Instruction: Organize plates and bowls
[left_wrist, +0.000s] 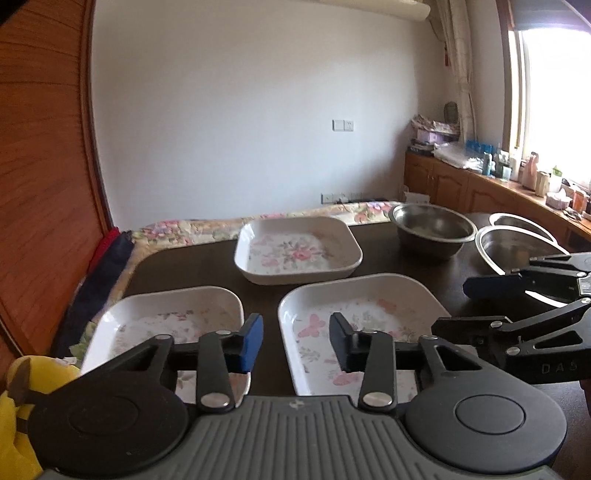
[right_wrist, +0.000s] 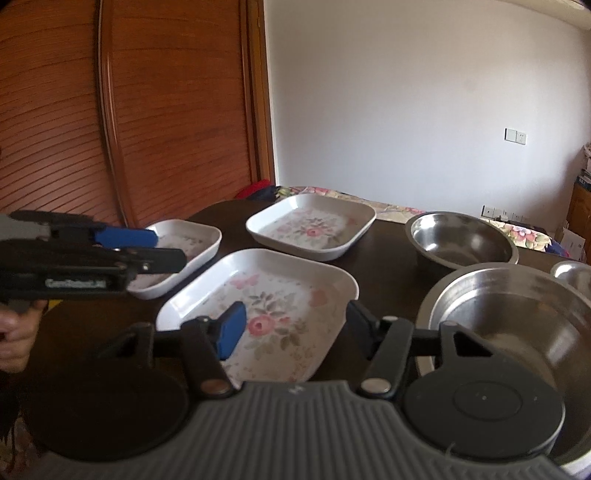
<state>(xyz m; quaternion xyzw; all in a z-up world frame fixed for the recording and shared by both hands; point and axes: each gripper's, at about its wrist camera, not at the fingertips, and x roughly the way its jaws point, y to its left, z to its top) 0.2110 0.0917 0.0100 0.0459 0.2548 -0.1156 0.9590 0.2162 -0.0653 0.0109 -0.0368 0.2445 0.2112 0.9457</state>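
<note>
While both grippers (left_wrist: 295, 341) (right_wrist: 293, 330) gape half-wide, unladen: dark table (left_wrist: 207, 262), white wall (left_wrist: 240, 110).

Both wrist cameras look slightly downward over the bench (left_wrist: 207, 258) from close by, sharing the floral dishes (right_wrist: 258, 291).

- Left gripper (left_wrist: 295, 339): black linkage arms, silver rivets at the pivots, two round black discs at the base, grey ribbed body plate with a small logo.
- Fingers (left_wrist: 252, 343): blue pads on black carriers.
- Right gripper (right_wrist: 293, 328): same build, with black links, silver rivets, ribbed grey plate and blue pads.
- Side of the left gripper in the right wrist view: white lettering on black bar, blurred.
- Side of the right gripper in the left wrist view: embossed "DAS".
- Hand (right_wrist: 14, 332) at the left gripper's handle; no sleeve visible.
</note>
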